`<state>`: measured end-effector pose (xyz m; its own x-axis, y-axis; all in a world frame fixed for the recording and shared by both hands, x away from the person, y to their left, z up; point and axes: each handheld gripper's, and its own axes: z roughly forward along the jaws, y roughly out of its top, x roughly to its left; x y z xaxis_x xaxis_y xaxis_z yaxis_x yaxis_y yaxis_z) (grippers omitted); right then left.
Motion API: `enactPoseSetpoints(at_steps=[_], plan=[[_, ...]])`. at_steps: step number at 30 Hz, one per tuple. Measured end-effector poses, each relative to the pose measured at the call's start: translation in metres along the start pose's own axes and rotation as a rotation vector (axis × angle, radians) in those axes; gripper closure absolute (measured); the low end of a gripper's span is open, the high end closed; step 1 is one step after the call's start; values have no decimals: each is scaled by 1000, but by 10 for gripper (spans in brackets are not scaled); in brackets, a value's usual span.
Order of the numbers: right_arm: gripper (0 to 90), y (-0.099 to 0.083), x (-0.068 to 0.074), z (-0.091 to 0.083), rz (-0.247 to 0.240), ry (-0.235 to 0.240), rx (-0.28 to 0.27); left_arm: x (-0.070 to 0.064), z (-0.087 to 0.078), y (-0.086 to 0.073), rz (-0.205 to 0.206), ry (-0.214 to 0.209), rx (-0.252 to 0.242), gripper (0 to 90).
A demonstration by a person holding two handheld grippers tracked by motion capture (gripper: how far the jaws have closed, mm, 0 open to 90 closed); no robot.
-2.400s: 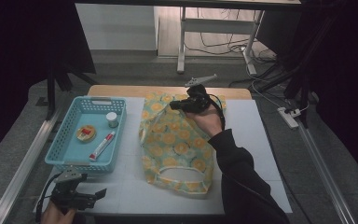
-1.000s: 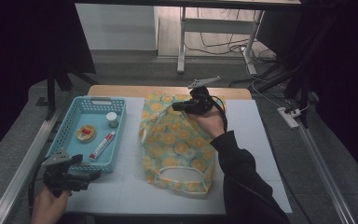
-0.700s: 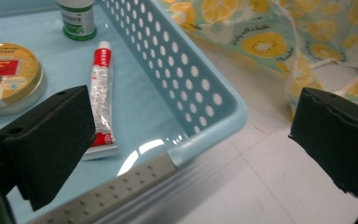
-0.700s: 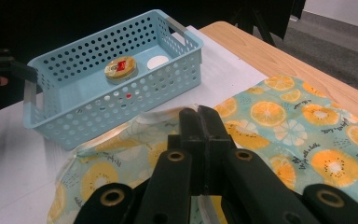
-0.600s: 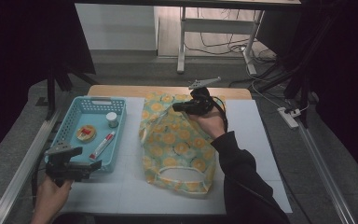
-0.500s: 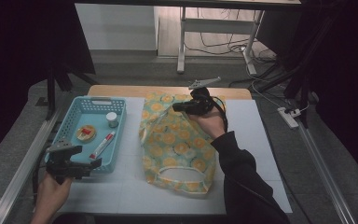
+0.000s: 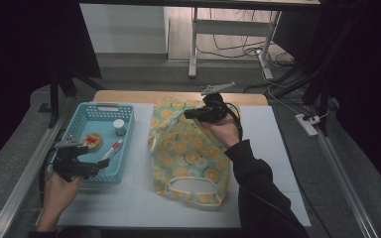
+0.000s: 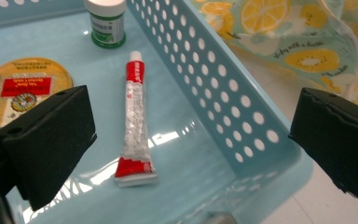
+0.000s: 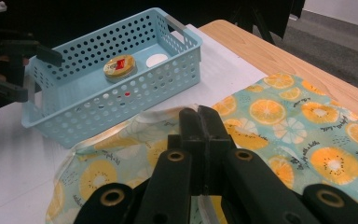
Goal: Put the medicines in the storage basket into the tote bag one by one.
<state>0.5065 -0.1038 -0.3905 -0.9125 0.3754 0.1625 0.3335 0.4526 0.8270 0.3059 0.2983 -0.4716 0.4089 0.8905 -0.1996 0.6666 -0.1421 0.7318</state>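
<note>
A yellow-and-teal fruit-print bag (image 7: 188,153) lies flat mid-table. My right gripper (image 7: 188,114) hovers over its far part, shut on the bag's white hem, which rises to the closed jaws in the right gripper view (image 9: 200,126). A light blue basket (image 7: 87,111) to the left holds a red-and-white tube (image 8: 133,121), a green bottle (image 8: 106,23) and a round yellow tin (image 8: 21,88). My left gripper (image 7: 95,156) is open over the basket's near end. In the left gripper view the tube lies between its pads (image 8: 46,144), below them and untouched.
The basket's perforated wall (image 8: 223,93) runs between the tube and the bag (image 8: 307,42). White table surface (image 7: 129,203) shows in front of the basket and bag. A wooden strip (image 7: 129,95) edges the table's far side; metal rails flank it.
My left gripper has moved forward from the table's near edge to over the basket's near end, staying open. My right gripper has barely moved and keeps hold of the bag.
</note>
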Motion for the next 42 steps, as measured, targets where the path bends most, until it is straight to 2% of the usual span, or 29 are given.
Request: enactPoseSetpoints(at_steps=[9, 14, 15, 19, 23, 27, 29, 36, 39, 42], plan=[[900, -2, -1, 2, 1, 2, 1, 11, 9, 12, -31, 1, 5, 0], [900, -4, -2, 2, 4, 0, 0, 16, 16, 20, -38, 48, 26, 0], [900, -4, -2, 3, 2, 1, 1, 18, 19, 23, -54, 82, 31, 0], [900, -4, -2, 2, 1, 0, 1, 24, 22, 27, -70, 89, 54, 1], [900, -4, -2, 3, 2, 0, 3, 29, 25, 35, -55, 138, 65, 0], [900, -5, -1, 3, 0, -1, 8, 38, 33, 41, -58, 146, 88, 0], [900, -5, -1, 3, 0, -2, 7, 41, 36, 44, -43, 170, 104, 0], [900, -5, -2, 3, -2, -1, 9, 63, 42, 47, -63, 170, 105, 0], [900, -6, -2, 4, -1, 1, 10, 72, 48, 46, -57, 173, 108, 0], [900, -6, -2, 5, -1, 3, 14, 78, 55, 46, -44, 186, 135, 0]])
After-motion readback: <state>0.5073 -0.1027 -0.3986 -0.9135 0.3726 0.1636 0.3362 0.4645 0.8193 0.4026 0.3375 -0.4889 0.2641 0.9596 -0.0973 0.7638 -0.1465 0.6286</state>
